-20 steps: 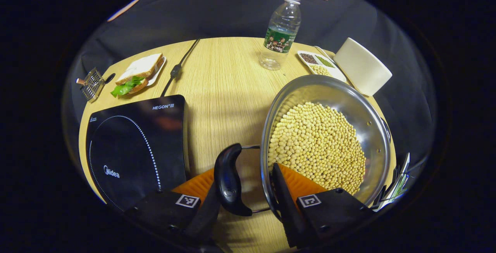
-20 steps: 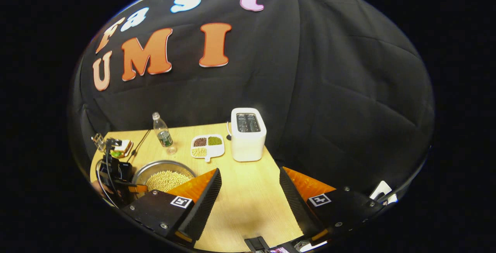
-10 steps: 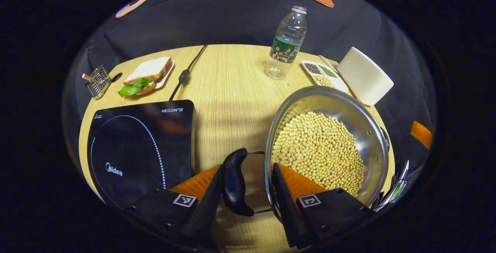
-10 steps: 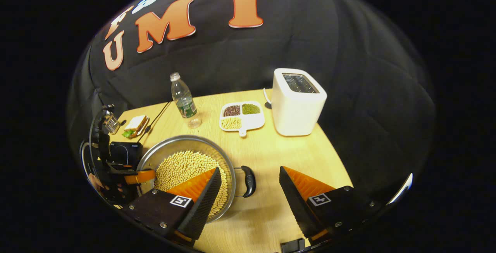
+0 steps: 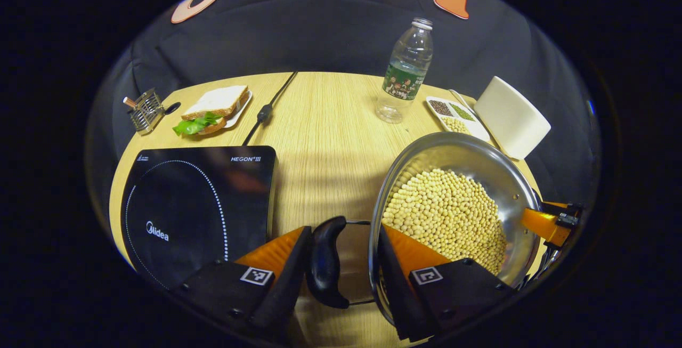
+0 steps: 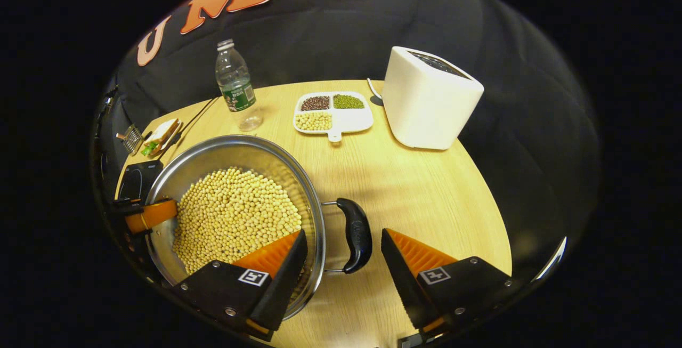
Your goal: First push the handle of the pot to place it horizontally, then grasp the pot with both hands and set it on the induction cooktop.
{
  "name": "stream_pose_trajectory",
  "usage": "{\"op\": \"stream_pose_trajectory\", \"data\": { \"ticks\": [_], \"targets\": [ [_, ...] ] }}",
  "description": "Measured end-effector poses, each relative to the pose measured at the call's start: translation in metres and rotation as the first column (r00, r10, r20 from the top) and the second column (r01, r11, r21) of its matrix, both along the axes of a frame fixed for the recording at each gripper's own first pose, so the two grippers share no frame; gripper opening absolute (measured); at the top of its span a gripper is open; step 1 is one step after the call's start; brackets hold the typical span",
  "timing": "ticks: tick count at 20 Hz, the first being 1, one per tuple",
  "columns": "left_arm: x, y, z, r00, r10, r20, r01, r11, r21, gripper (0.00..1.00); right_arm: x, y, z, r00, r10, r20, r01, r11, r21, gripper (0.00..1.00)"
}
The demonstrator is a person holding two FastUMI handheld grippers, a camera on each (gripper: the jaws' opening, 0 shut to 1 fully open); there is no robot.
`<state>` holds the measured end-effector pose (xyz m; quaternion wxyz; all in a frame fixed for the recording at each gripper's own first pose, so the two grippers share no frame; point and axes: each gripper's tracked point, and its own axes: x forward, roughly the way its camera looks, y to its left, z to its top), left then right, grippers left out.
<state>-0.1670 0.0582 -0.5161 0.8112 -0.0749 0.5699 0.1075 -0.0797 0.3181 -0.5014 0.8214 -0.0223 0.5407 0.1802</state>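
Wooden bench (image 5: 325,119), pot (image 5: 511,177) lower right (full of beans, likely heavy, slippery). Left gripper (image 5: 337,278) open, straddling 1 handle (image 5: 325,262); right gripper (image 6: 341,278) open around the other handle (image 6: 356,233). Best gripped at both handles, kept level.

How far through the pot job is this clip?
Both handles lie level. In hand: left gripper straddles the pot's near handle; right gripper brackets the other handle, open. Left: gripping, lifting, setting it on the bare induction cooktop.
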Motion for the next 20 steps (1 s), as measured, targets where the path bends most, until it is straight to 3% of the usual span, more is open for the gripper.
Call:
{"op": "stream_pose_trajectory", "data": {
  "ticks": [3, 5, 13, 17, 20],
  "targets": [
    [0.001, 0.000, -0.001, 1.000, -0.014, 0.012, 0.013, 1.000, 0.026, 0.73, -0.003, 0.004, -0.002, 0.998, -0.065, -0.017, 0.066, 0.997, 0.034, 0.78],
    [0.005, 0.002, -0.002, 0.999, -0.039, 0.023, 0.038, 0.998, 0.045, 0.74, -0.003, 0.004, -0.002, 0.996, -0.088, 0.007, 0.087, 0.996, 0.014, 0.64],
    [0.012, 0.014, 0.015, 0.996, -0.089, 0.007, 0.088, 0.987, 0.135, 0.70, -0.014, 0.008, -0.004, 0.982, -0.174, -0.076, 0.178, 0.983, 0.045, 0.53],
    [0.014, 0.021, 0.034, 0.997, -0.073, 0.032, 0.067, 0.987, 0.145, 0.71, -0.009, 0.005, 0.000, 0.983, -0.179, -0.049, 0.182, 0.981, 0.072, 0.46],
    [0.018, 0.031, 0.058, 0.996, -0.054, 0.068, 0.043, 0.987, 0.155, 0.70, -0.010, 0.004, -0.001, 0.985, -0.169, -0.018, 0.170, 0.981, 0.098, 0.49]
  ]
}}
